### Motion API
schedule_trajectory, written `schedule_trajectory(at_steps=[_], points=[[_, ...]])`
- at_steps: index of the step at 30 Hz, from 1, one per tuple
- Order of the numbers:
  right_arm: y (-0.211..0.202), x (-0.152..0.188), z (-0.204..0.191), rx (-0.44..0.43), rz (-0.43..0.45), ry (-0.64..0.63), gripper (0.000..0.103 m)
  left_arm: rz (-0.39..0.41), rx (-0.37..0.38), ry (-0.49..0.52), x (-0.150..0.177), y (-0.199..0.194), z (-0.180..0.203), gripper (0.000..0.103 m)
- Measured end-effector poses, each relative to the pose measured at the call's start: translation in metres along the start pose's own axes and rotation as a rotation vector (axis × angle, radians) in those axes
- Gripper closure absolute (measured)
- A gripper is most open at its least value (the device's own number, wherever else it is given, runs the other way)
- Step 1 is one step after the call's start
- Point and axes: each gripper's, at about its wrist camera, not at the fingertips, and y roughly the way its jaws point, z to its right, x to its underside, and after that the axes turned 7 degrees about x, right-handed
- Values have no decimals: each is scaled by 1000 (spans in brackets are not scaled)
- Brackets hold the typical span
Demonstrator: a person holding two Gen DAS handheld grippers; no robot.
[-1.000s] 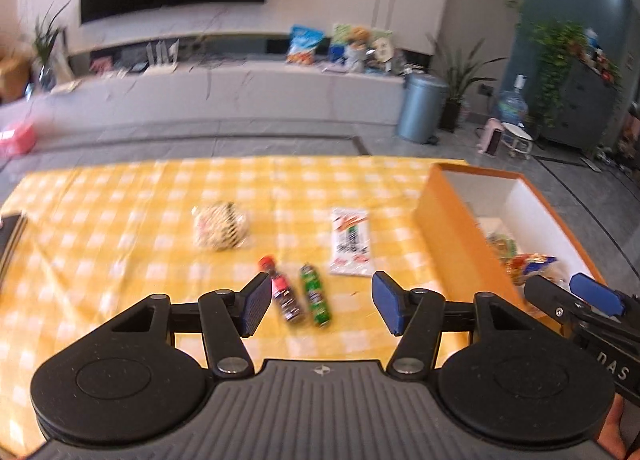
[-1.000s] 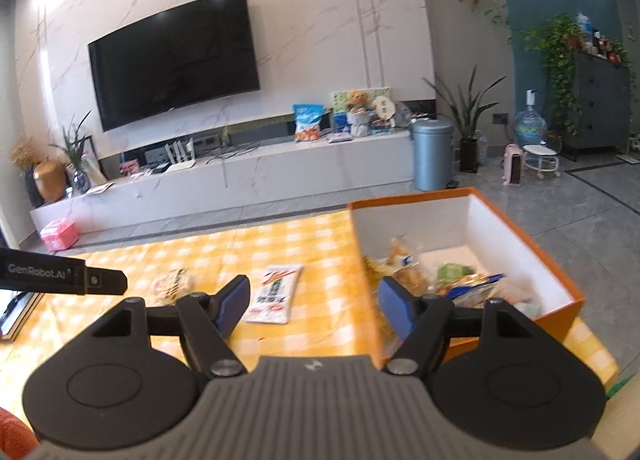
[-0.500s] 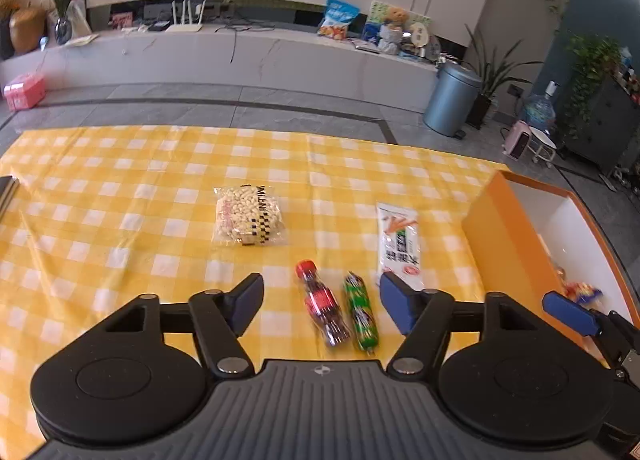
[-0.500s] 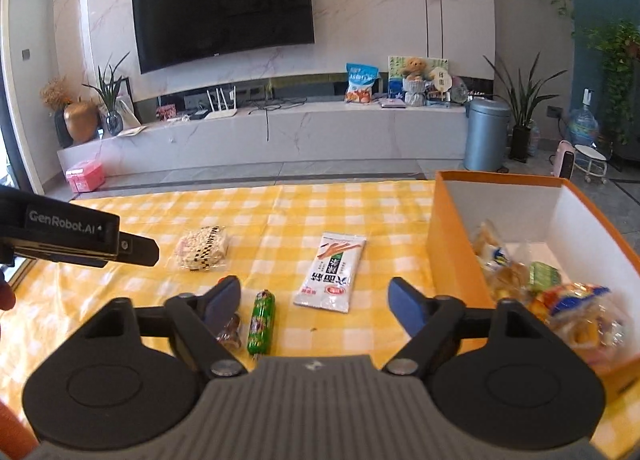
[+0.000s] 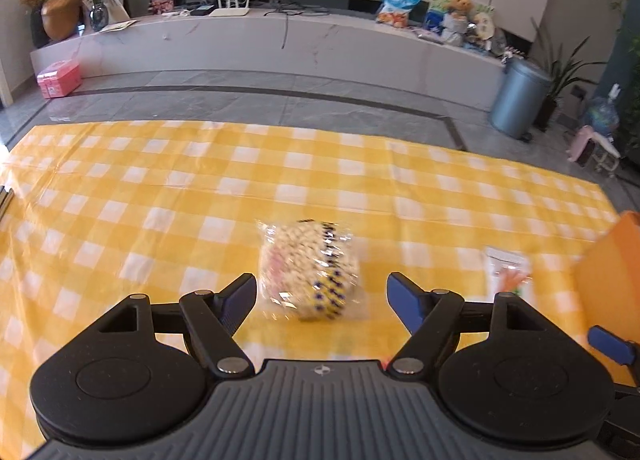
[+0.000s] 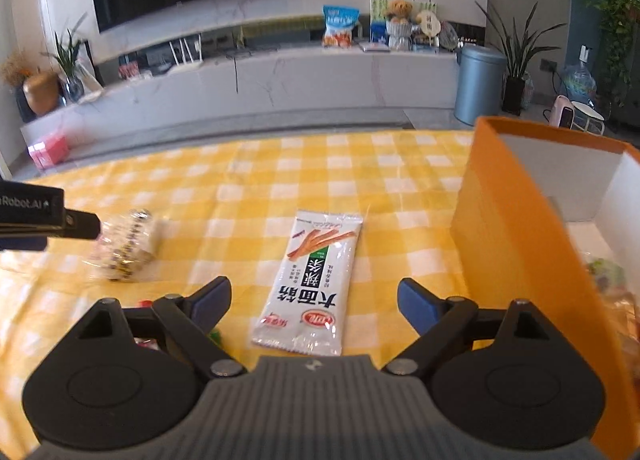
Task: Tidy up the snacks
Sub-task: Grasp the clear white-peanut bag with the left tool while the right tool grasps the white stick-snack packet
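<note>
Left wrist view: left gripper (image 5: 322, 298) spread wide, empty, holding nothing; clear snack bag (image 5: 310, 270) lies flat on yellow checked tablecloth (image 5: 160, 196) between fingertips and slightly beyond, untouched. Right wrist view: right gripper (image 6: 314, 300) also wide open, empty; white noodle packet (image 6: 310, 284) flat on cloth between fingers, long axis running away from camera, leaning right. Orange box (image 6: 516, 244) just right, wrapped snacks inside.
</note>
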Motion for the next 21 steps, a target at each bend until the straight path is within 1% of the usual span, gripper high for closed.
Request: schedule_trajectory(at_steps=[4,7,11,14,15,16,17,19,21], points=[[31,-4,-8,15,-37,-16,15,-11,-18,-2,-1,19,0,16],[48,-5,-10,27,-48,-14,15,8,-48,6,2,28,1,15],[59,-6,-10,28,-51,-3,15,34,-74,4,9,32,1,14],[67,-6,-12,18,-66,5,15,27,-57,-7,13,36,2,14],[69,-5,-14,16,-69,2,15,35,-54,-4,14,37,3,13],[71,-5,-15,19,-74,0,15,47,-58,4,14,37,4,7],[72,-5,-16,22,-81,0,15,49,-68,19,15,38,6,6],[72,-4,-16,27,-77,0,14,44,-79,41,16,42,9,6],[72,-4,-16,27,-77,-2,12,55,-94,69,18,42,13,5]])
